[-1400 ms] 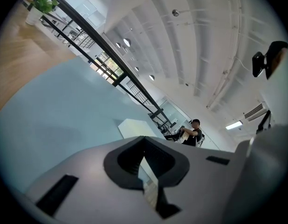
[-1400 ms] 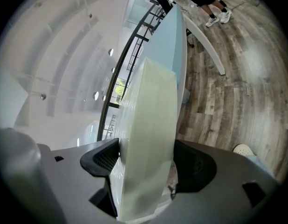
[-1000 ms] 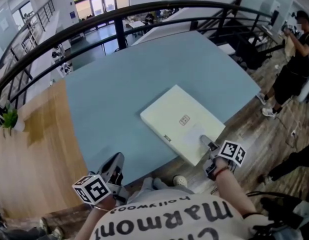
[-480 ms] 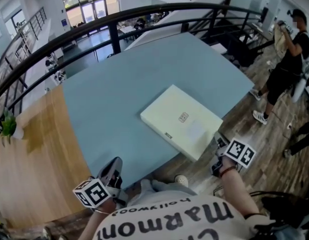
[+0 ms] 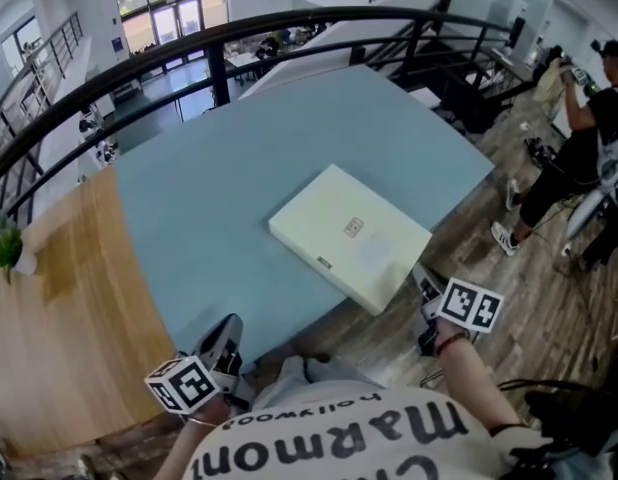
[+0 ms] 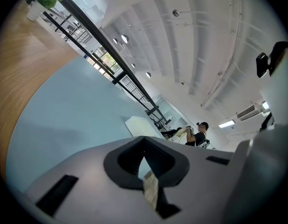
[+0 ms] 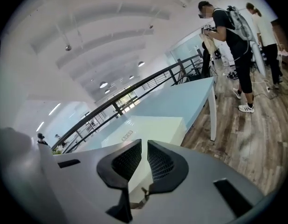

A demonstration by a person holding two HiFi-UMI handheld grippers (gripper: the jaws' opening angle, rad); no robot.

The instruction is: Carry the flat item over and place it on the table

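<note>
Cream and flat, the box (image 5: 349, 236) lies on the pale blue table (image 5: 219, 198), close to the near right edge, with its nearest corner jutting a little past that edge over the wood-plank floor (image 5: 509, 298). A small label (image 5: 354, 227) sits on its lid, its print too small to read.

Just beside that jutting corner and off the table hangs the right gripper (image 5: 424, 284). Its jaws have just been closing and now stand almost together with nothing between them. In the right gripper view only a thin slit separates the pads, and the jaws cover the near part of the box behind them.

Low at the table's near left edge, the left gripper (image 5: 229, 330) is well apart from the box. Its pads meet at the tips and grip nothing. From the left gripper view only a pale sliver of the box shows above the jaws.

Both hands are largely hidden by the wearer's shirt at the bottom of the head view. A dark railing (image 5: 289, 23) curves behind the table, and a standing person (image 5: 579, 158) is cut off at the right border.
</note>
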